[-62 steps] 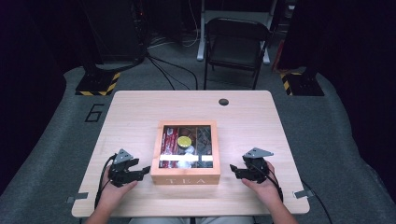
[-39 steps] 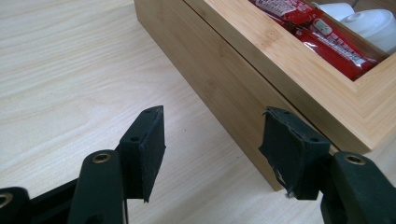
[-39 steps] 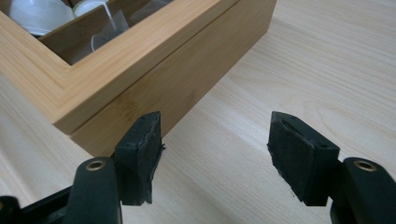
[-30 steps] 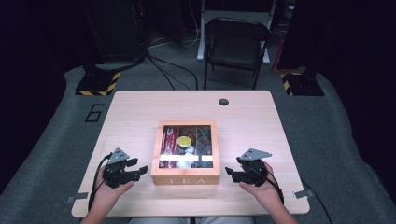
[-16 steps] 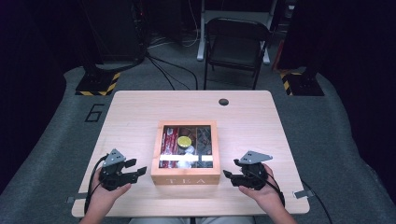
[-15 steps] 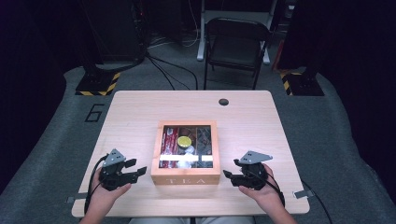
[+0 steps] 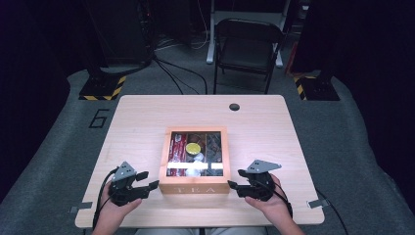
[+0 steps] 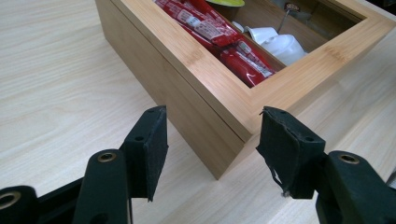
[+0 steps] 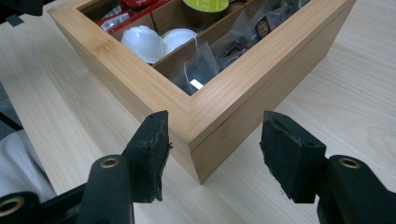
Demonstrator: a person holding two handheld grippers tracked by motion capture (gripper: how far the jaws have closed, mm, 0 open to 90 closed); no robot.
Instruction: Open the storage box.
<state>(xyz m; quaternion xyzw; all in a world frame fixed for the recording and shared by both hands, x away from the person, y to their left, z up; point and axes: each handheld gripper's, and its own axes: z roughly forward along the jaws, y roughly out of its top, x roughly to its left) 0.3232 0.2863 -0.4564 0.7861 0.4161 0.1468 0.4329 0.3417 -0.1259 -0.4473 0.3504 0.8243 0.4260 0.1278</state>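
A wooden tea box marked TEA sits mid-table. It holds red packets, a yellow-lidded pod, white pods and dark tea bags. My left gripper is open at the box's front left corner. In the left gripper view that corner of the box stands between the pads of the gripper, untouched. My right gripper straddles the front right corner of the box. Its jaws have just been closing, and its pads still stand off the wood.
The light wooden table has a round cable hole at the back right. A folding chair stands behind the table. Striped stand bases and cables lie on the grey floor.
Both hands have eased slightly toward the table's near edge beside the box's front corners. The box has stayed put.
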